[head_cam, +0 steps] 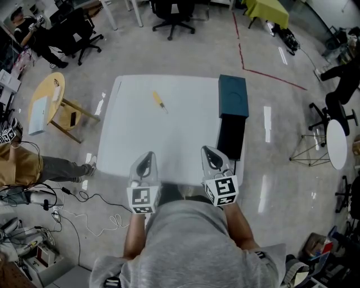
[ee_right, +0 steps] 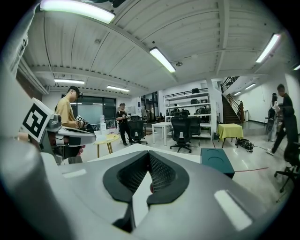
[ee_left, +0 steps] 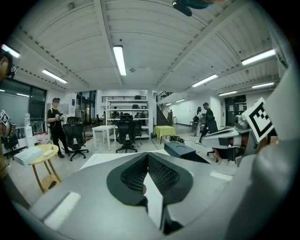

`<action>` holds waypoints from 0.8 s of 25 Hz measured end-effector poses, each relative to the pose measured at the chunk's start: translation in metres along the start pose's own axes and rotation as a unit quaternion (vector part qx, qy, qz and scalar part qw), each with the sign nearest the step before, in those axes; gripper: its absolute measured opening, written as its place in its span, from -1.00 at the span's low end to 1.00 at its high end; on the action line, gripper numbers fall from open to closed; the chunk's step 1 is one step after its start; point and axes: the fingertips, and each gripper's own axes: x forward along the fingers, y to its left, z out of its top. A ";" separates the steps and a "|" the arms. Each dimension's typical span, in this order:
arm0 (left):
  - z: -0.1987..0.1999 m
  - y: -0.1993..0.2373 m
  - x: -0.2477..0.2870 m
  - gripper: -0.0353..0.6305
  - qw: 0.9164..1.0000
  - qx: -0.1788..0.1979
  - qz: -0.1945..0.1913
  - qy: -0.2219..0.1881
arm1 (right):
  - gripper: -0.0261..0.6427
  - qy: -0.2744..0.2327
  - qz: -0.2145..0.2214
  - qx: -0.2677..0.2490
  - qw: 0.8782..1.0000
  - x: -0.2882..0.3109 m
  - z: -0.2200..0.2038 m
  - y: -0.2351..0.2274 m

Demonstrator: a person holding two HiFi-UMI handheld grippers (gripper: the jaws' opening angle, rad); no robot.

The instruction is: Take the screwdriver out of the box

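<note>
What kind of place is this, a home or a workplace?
Probably an open workplace, such as a lab or workshop office: several rolling office chairs, a tall shelving rack at the far end, and long strip lights overhead.

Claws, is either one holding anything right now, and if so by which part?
Nothing is held. The left claw and right claw are both shut and empty; the screwdriver lies on the table, away from both.
</note>
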 end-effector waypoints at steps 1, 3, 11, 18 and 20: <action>0.000 0.000 0.000 -0.86 1.000 0.001 0.000 0.000 | -0.91 -0.001 0.000 0.000 1.000 -0.001 0.000 0.000; 0.000 -0.002 -0.001 -0.86 1.000 0.001 0.001 -0.001 | -0.91 -0.002 0.000 0.001 1.000 -0.003 0.000 -0.001; -0.001 -0.002 -0.008 -0.86 1.000 0.001 0.002 -0.003 | -0.91 -0.004 0.001 0.000 1.000 -0.007 -0.001 0.004; 0.000 -0.002 -0.009 -0.86 1.000 0.002 0.001 -0.003 | -0.91 -0.003 0.003 -0.001 1.000 -0.006 -0.001 0.006; 0.000 0.001 -0.010 -0.86 1.000 0.002 0.002 -0.002 | -0.91 -0.005 0.003 -0.001 1.000 -0.006 0.002 0.009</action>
